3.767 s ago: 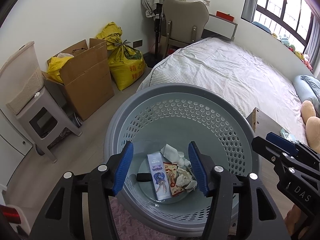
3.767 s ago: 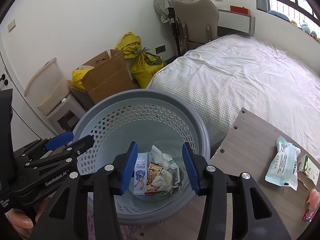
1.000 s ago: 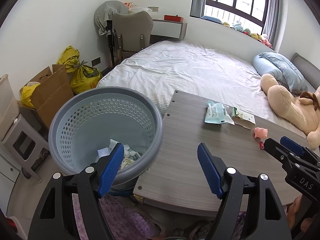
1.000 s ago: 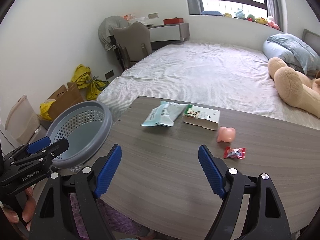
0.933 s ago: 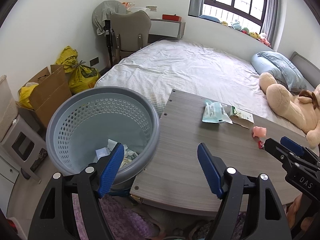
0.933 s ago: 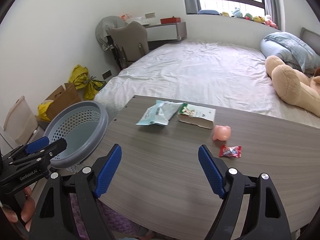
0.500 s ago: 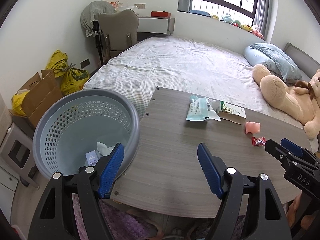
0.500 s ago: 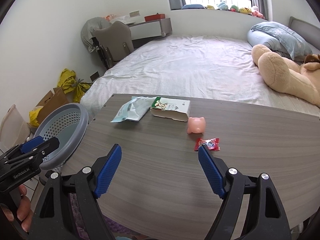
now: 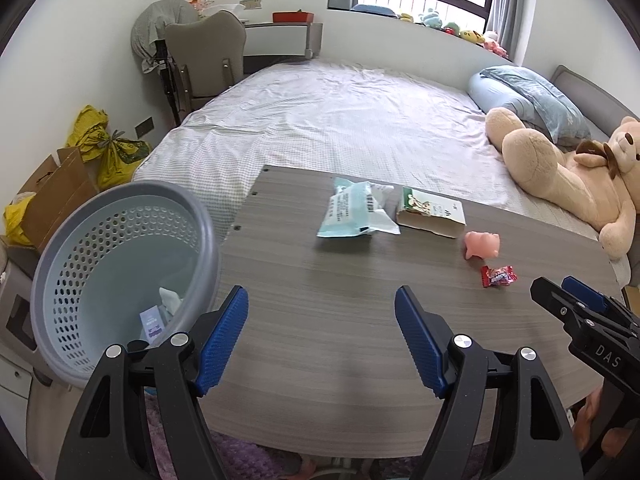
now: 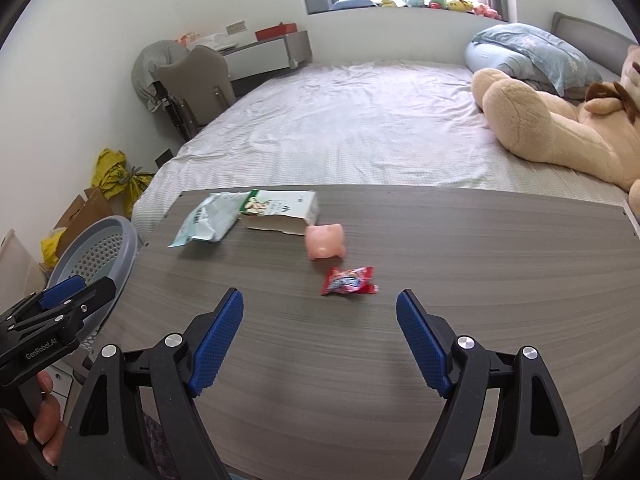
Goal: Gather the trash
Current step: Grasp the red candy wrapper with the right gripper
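Both grippers hung over the near edge of the desk with nothing in them. The left gripper had its jaws spread wide, and so did the right gripper; that wide gap suited a reach for flat, loose litter rather than a hold on anything.

The basket stood just off the desk's left end, its rim level with the desktop edge, probably so that wrappers could be dropped in with a short sideways carry. Some paper and a small packet already lay at its bottom, so part of the job looked done.

What was left lay on the desk. The red candy wrapper sat nearest the right gripper, just ahead of its jaws, and seemed the likely next pick. Beyond it stood a pink pig toy, close to the wrapper but apart from it; being a toy, it probably was not trash. Further back a carton lay flat, with a pale blue pouch just to its left, its edge against or slightly over the carton; I could not tell which.

The wrapper was thin and crinkly, so the jaws would need to come low and pinch it near the middle, or it might slide on the smooth wood.
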